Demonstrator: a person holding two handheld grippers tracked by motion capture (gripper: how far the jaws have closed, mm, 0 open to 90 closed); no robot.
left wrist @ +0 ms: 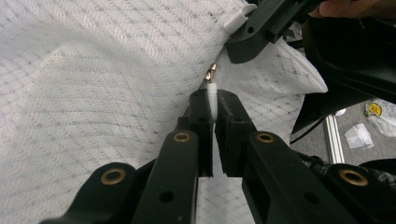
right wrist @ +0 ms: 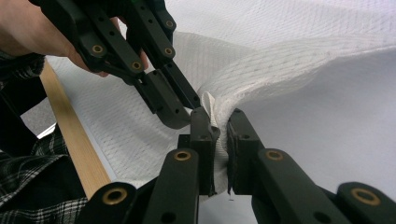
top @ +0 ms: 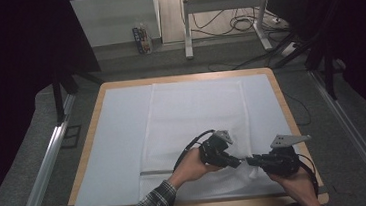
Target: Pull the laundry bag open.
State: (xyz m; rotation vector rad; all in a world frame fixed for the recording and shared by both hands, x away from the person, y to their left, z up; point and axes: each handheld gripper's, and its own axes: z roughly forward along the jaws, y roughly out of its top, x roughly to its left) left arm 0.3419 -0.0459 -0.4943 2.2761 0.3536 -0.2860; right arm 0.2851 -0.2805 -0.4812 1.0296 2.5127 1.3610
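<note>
High view shows a person at the near edge of the desk [top: 90, 141], both grippers brought close together over the near right part of a white mesh laundry bag [top: 192, 117] that lies spread flat on a pale sheet.

The left gripper [top: 236, 162] has its fingers [left wrist: 201, 116] clenched on the white zipper pull [left wrist: 212, 95], whose little brass tip pokes out just beyond them, as the left gripper view makes plain. The right gripper [top: 251, 161] has its fingers [right wrist: 201, 128] pinched on a bunched fold of the bag's fabric right beside the zip; in the right gripper view the cloth is lifted into a ridge rising from between them, with the other gripper's fingers touching or nearly touching it from the upper left.

As I read it, the job in hand is working the zipper: one side anchors the cloth, the other draws the pull. Both grasps look secure, so the set-up part seems done. I cannot tell how much of the zip is already run, since the teeth are hidden in the folds, and the pull sits near the bag's corner. What remains, I would judge, is the draw along the edge while the fabric is kept taut, then letting go and leaving the bag flat.
</note>
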